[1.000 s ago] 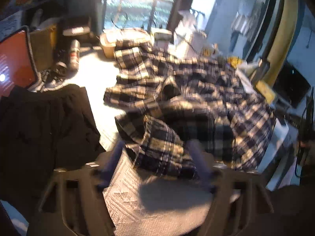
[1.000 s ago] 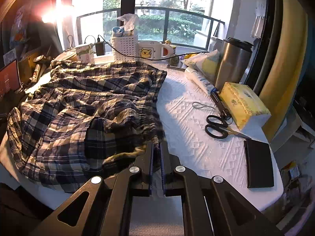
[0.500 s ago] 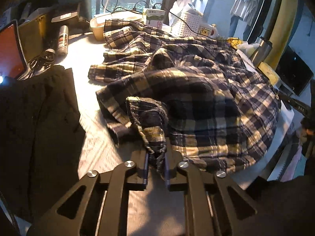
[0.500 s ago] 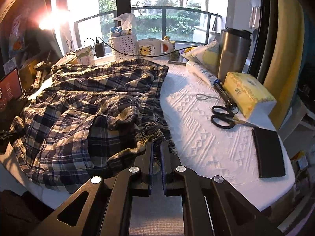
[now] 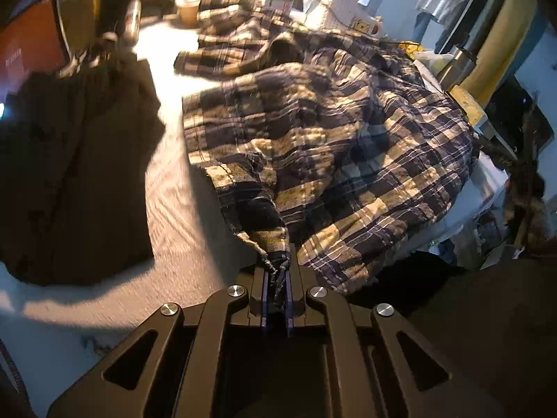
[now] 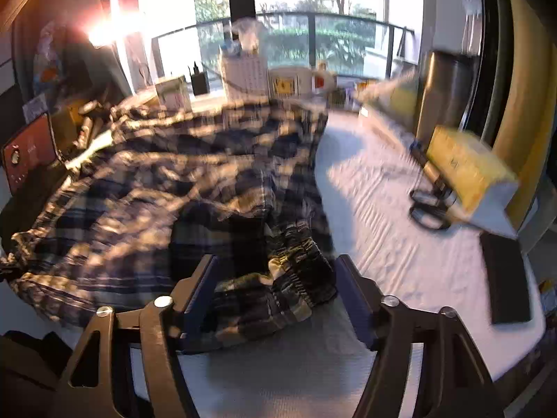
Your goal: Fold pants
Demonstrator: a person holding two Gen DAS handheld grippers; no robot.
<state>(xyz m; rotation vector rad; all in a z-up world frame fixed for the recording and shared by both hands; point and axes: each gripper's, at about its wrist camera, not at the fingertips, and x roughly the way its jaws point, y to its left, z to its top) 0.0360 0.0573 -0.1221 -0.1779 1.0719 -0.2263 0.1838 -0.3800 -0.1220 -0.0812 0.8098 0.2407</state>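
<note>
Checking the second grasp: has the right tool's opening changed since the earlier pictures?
Yes. The right tool has just been opening and now straddles the plaid pants waistband, pads apart from it, nearer the white table cover.

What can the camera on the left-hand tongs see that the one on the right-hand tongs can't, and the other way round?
Only the left view shows the left tongs shut on a corner of the plaid pants, and the dark garment spread beside them. Only the right view shows the right tongs, whose jaws have just been opening, standing apart around the pants' gathered waistband without pressing it, plus the scissors, yellow tissue box and flat black case. Both show the pants on the white cloth, the red screen and the steel flask.
</note>
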